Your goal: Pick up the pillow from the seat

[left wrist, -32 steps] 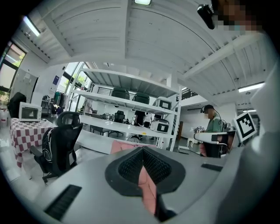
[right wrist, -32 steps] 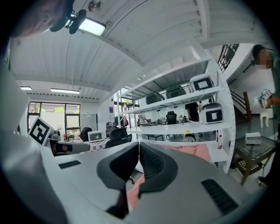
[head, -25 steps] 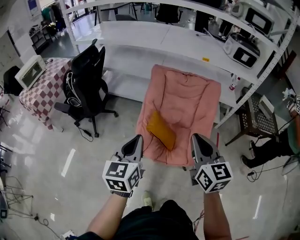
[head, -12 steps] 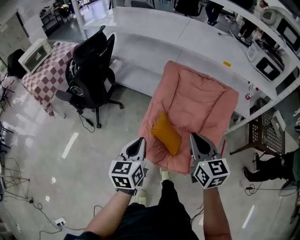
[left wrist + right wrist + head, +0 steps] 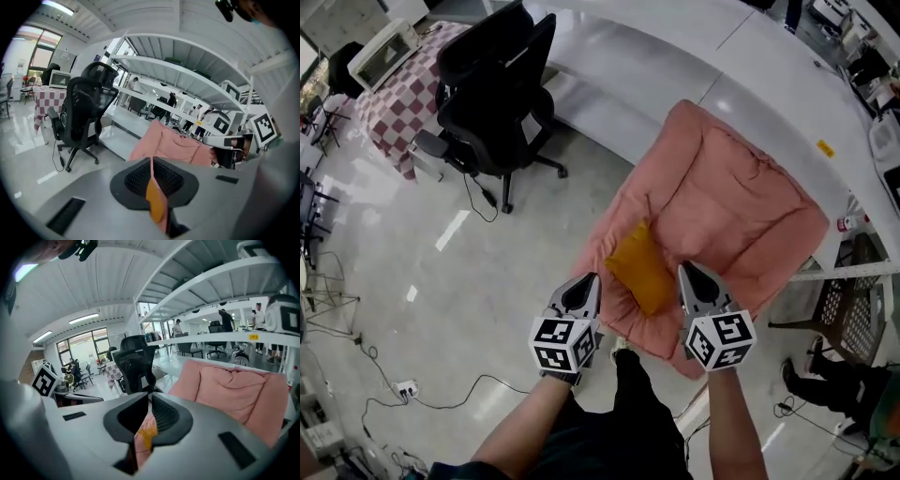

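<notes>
- Both my grippers hovered over the seat (image 5: 741, 202), a pink padded chair filling the centre and right of the head view.
- My left gripper (image 5: 588, 279) was clenched, jaws pressed together on nothing.
- My right gripper (image 5: 686, 270) was clenched the same way, empty.
- The pillow (image 5: 640, 274), mustard yellow, lay on the front left part of the seat, at lower centre of the frame. It appeared between my two grippers, neither of which was touching it.
- With both sets of jaws shut, a push downward would likely have shoved the pillow instead of gripping it. They needed to part first.
- The pillow looked soft, so a shallow pinch on an edge might have let it sag and slide free.
- A deep bite risked catching the pink padding under it and dragging the cover up as well.
- A cable (image 5: 441, 398) trailed across the floor at lower left, a snag for my feet had I stepped that way.
</notes>
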`<state>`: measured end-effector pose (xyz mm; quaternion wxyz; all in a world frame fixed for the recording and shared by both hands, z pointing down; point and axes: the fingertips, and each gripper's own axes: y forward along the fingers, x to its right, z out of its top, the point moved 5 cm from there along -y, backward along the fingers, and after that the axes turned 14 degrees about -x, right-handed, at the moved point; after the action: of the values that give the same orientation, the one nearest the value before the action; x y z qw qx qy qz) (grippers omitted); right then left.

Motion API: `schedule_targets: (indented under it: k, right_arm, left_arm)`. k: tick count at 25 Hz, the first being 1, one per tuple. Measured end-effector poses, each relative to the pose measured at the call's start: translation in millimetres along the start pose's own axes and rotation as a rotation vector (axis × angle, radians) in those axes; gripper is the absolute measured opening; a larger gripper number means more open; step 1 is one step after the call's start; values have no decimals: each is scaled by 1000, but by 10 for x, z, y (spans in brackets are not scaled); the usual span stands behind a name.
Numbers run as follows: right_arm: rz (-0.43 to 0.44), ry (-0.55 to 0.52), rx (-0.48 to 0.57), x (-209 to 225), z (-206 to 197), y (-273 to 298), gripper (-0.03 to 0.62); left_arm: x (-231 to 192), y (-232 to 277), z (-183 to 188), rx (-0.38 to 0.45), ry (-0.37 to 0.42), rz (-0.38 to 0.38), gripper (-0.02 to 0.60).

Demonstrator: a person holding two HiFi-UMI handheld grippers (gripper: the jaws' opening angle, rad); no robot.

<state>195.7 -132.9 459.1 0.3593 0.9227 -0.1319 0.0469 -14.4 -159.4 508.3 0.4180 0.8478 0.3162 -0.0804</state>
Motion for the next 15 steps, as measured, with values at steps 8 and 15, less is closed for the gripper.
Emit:
schedule_targets:
  k: [8, 15]
  right_arm:
    - [106, -6, -161, 426, -392, 1039, 11]
    - [167, -14, -306, 621, -760, 1872, 71]
  left_arm:
    - [-362, 802, -385, -78, -184, 73, 21]
    - [-754, 1354, -734, -129, -384, 119, 84]
